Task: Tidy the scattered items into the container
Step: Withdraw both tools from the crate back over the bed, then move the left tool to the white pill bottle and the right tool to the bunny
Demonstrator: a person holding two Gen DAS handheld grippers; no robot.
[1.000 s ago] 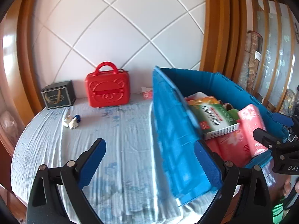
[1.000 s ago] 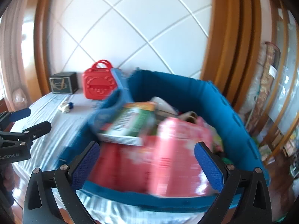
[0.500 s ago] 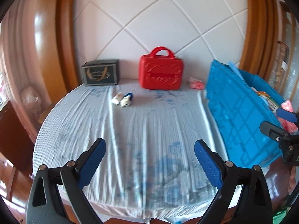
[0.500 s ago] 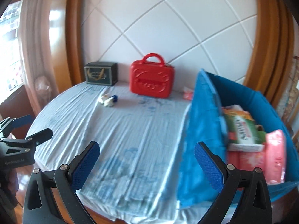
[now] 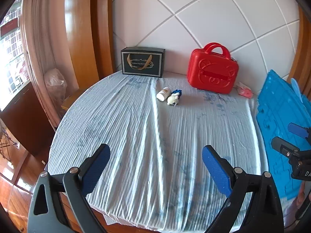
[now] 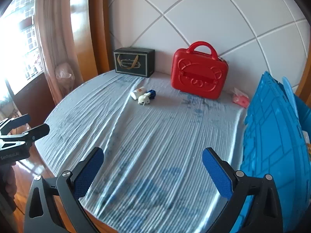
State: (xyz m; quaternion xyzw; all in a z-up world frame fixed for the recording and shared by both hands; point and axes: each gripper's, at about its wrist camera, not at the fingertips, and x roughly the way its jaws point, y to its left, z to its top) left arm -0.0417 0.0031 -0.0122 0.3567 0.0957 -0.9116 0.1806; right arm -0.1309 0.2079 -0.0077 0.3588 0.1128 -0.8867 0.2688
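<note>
A blue plastic crate (image 5: 279,128) stands at the right edge of the round table; it also shows in the right wrist view (image 6: 276,145). A small white bottle (image 5: 163,93) lies far back beside a white-and-blue plush toy (image 5: 174,98); both show in the right wrist view, bottle (image 6: 138,92) and toy (image 6: 146,97). A pink tissue pack (image 5: 245,90) lies next to the crate, as the right wrist view (image 6: 240,99) shows. My left gripper (image 5: 156,167) and right gripper (image 6: 152,167) are open and empty above the near table.
A red bear suitcase (image 5: 212,71) and a black gift box (image 5: 142,62) stand at the back against the white padded wall. The table has a blue striped cloth (image 5: 147,136). Wooden trim and a curtain are at the left.
Both grippers swung left, away from the crate and toward the table's middle. The crate's contents have left view. Both stayed open and empty.
</note>
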